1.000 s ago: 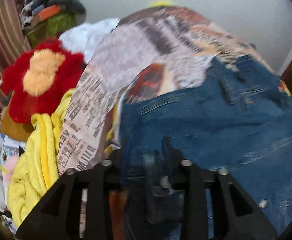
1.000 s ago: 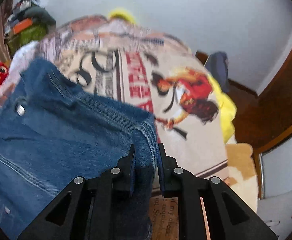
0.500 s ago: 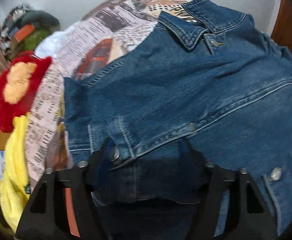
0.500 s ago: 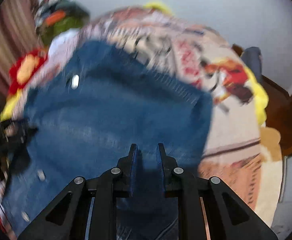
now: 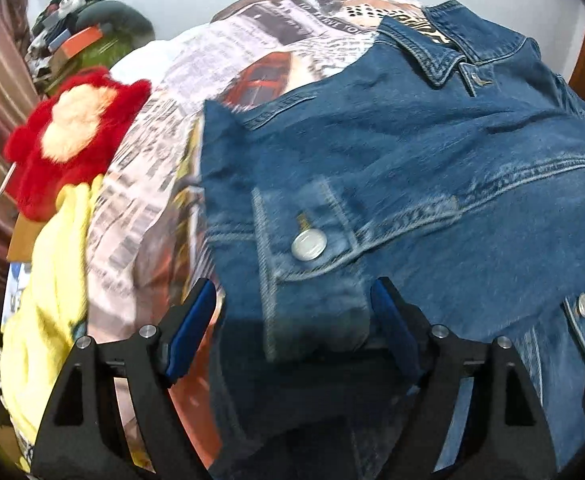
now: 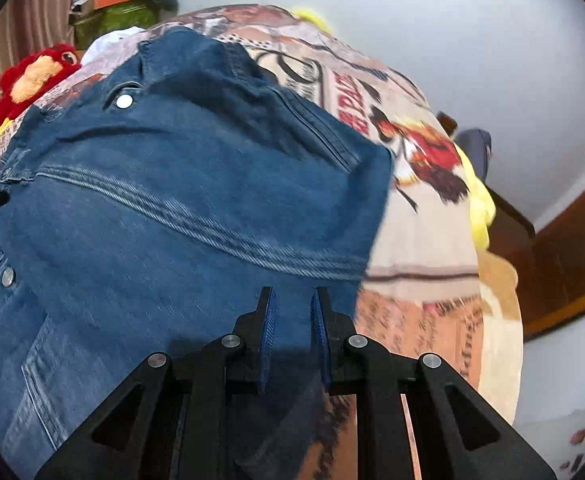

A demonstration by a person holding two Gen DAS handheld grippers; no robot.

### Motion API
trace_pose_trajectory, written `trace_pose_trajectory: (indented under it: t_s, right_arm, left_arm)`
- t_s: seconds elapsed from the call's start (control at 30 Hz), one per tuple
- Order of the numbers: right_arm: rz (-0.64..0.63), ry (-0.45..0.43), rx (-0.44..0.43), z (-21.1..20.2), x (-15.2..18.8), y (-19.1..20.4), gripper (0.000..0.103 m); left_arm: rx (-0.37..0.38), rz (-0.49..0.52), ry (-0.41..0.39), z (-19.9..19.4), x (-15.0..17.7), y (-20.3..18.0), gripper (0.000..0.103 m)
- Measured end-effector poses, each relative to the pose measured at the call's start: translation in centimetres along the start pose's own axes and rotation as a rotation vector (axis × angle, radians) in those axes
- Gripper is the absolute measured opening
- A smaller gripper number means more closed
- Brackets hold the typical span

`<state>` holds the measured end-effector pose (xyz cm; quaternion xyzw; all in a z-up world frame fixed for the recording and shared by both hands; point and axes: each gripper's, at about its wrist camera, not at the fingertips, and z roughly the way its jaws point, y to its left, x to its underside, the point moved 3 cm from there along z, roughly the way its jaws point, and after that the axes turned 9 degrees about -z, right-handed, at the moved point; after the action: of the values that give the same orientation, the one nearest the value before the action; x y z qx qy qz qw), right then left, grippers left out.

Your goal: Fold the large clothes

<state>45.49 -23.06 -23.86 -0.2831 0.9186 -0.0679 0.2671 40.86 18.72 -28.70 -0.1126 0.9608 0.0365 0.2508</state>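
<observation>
Left gripper [image 5: 292,312] jaws have just been opening, a buttoned cuff between them unpressed; right gripper [image 6: 292,320] is pinched on the denim jacket [image 5: 432,168].

The jacket is laid front-up on the printed bedspread [image 6: 412,248], seemingly for a sleeve fold. A red plush toy [image 5: 68,136] and yellow cloth [image 5: 48,288] are crowded along its left edge.

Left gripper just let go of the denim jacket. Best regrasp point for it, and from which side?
Take the buttoned cuff of the denim jacket, coming from its open end nearest the left gripper. That end is a thick, narrow free edge lying between the jaws, which have just been opening and stand clear of it. The flat body panel offers no edge.
</observation>
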Motion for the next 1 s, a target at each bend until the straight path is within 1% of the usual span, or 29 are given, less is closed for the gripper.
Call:
trace_pose_trajectory:
  t_s: [0.1,0.17,0.2,0.23,0.27,0.3,0.37,0.47,0.5,0.57,0.63,0.67,0.73,0.8,0.83,0.87,0.97,1.0]
  right_arm:
    - [0.014,0.053,0.051,0.1,1.2,-0.7,0.014]
    - [0.024,0.064,0.039,0.0,2.4,-1.0,0.014]
    - [0.033,0.094,0.046,0.1,3.0,-1.2,0.014]
    - [0.037,0.153,0.066,0.6,3.6,-1.5,0.014]
    - [0.036,0.241,0.087,1.3,4.4,-1.7,0.014]
    - [0.053,0.271,0.080,1.4,5.2,-2.1,0.014]
    - [0.086,0.258,0.063,0.2,6.1,-2.7,0.014]
    - [0.127,0.207,0.020,-2.9,6.8,-3.1,0.014]
    - [0.144,0.179,-0.001,-4.4,7.0,-3.1,0.014]
    - [0.165,0.153,-0.031,-6.2,7.0,-3.1,0.014]
    - [0.190,0.112,-0.083,-8.7,7.1,-2.9,0.014]
    - [0.194,0.101,-0.101,-9.3,6.9,-2.5,0.014]
    - [0.196,0.081,-0.166,-10.9,6.7,-1.0,0.014]
    - [0.180,0.086,-0.216,-11.5,7.3,0.6,0.014]
    - [0.166,0.098,-0.226,-11.4,7.8,1.6,0.014]
    - [0.144,0.123,-0.225,-10.8,8.4,2.5,0.014]
    - [0.082,0.221,-0.163,-8.5,10.5,4.4,0.014]
    - [0.062,0.196,-0.121,-8.0,11.3,4.8,0.014]
  left_arm:
    - [0.015,-0.017,0.005,-1.0,0.7,0.7,0.080]
    - [0.014,-0.018,0.003,-2.0,1.2,0.8,0.080]
    - [0.005,-0.010,0.001,-2.5,1.5,0.8,0.080]
    - [-0.010,-0.002,-0.001,-2.9,1.7,0.8,0.080]
    - [-0.033,0.009,-0.006,-3.2,1.9,0.9,0.080]
    - [-0.055,0.019,-0.011,-3.7,2.2,1.2,0.080]
    - [-0.063,0.014,-0.016,-4.7,2.8,1.8,0.080]
    - [-0.044,-0.021,-0.035,-6.8,3.7,2.8,0.080]
    - [-0.038,-0.033,-0.047,-7.8,4.0,3.1,0.080]
    - [-0.028,-0.054,-0.070,-9.4,4.4,3.6,0.080]
    - [-0.011,-0.072,-0.085,-10.6,4.5,4.0,0.080]
    - [-0.001,-0.082,-0.091,-11.2,4.7,4.1,0.080]
    - [0.019,-0.097,-0.101,-12.4,5.3,4.4,0.080]
    - [0.032,-0.097,-0.102,-13.2,6.1,4.4,0.080]
    - [0.037,-0.093,-0.101,-13.4,6.5,4.3,0.080]
    - [0.039,-0.088,-0.098,-13.6,7.0,4.2,0.081]
    - [0.043,-0.072,-0.082,-13.7,8.5,4.1,0.081]
    - [0.046,-0.072,-0.072,-13.6,9.2,4.1,0.081]
